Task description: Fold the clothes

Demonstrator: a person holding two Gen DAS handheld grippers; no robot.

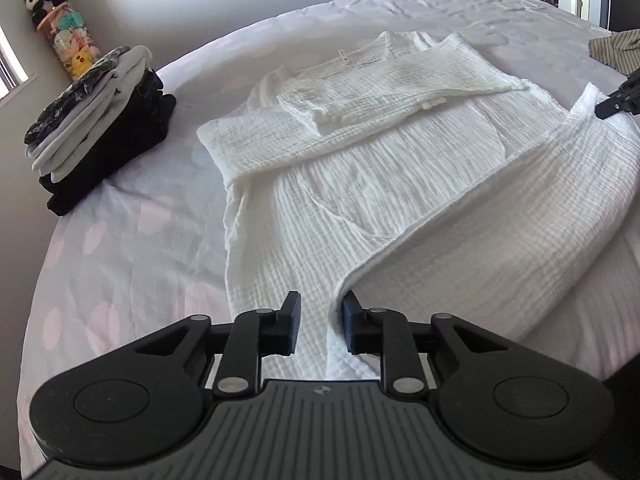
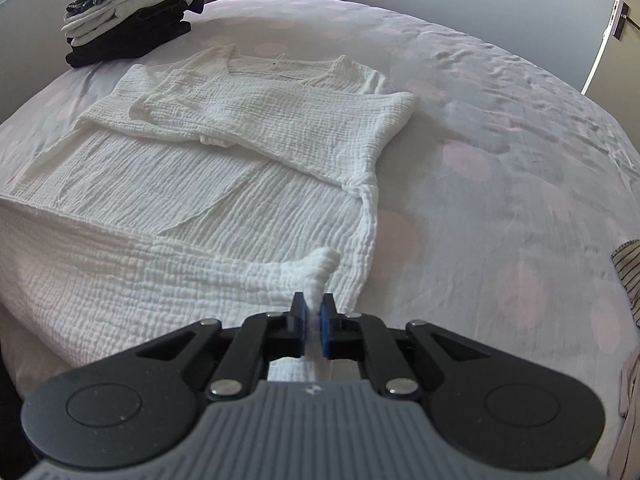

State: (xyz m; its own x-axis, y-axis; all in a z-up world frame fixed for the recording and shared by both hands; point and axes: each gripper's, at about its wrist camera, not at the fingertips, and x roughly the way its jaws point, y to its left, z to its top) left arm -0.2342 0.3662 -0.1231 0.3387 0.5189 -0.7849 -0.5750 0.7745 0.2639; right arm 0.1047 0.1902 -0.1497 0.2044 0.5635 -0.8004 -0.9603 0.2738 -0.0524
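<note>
Setting: a bedroom in a home. A bed with a pale sheet printed with faint pink dots fills both views. A stack of folded clothes sits at its far corner. Soft toys, a panda on top, stand against the plain wall. A window edge lets in daylight.

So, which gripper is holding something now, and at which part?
The right gripper pinches the white garment at a bottom corner. The left gripper holds nothing.

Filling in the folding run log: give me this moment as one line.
garment: white crinkled dress, sleeves folded in, hem lifted | right gripper: shut on hem | left gripper: open at hem edge | bed: folded stack at far corner
</note>
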